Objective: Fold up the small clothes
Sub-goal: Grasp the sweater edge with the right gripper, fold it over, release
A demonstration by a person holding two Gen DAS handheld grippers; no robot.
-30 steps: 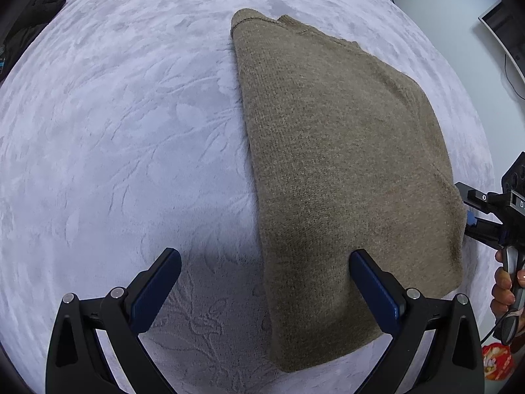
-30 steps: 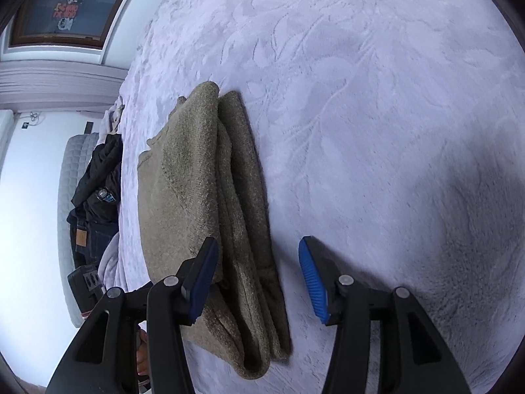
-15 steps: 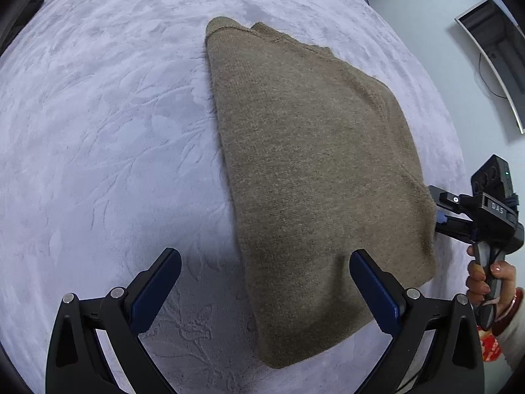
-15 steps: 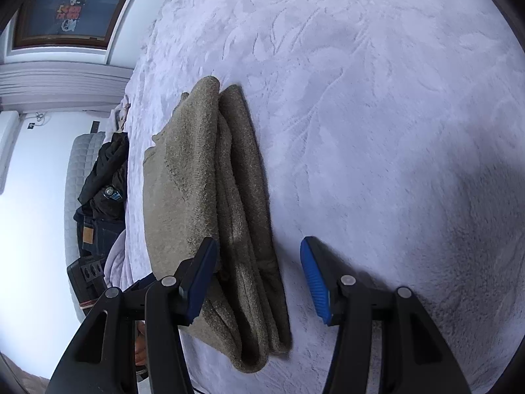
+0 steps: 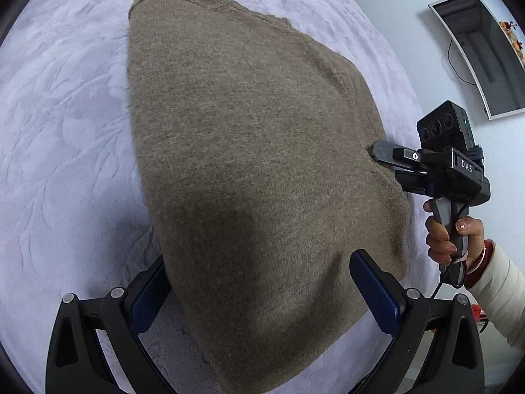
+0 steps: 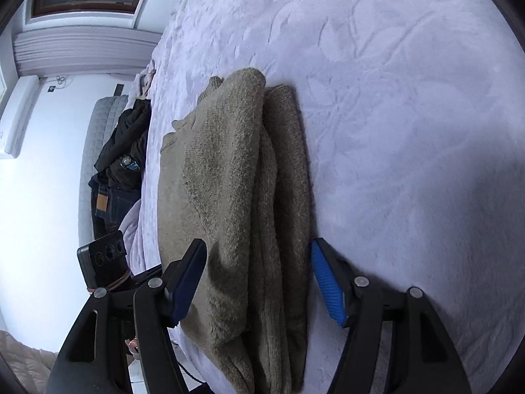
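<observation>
Evenly lit by soft, cool daylight; broad diffuse shadow across near sweater (image 5: 249, 170) and bedspread (image 6: 410, 105); sharp throughout, with strong fisheye curvature and dark corner vignetting.

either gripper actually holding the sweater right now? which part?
Neither. The left gripper and the right gripper each straddle an edge of the folded sweater, jaws open.

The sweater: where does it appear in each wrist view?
Left wrist: sweater fills the centre, its near end between the open left gripper.
Right wrist: sweater lies left of centre, seen edge-on, between the open right gripper.
Shared landmark: the lilac bedspread.
</observation>
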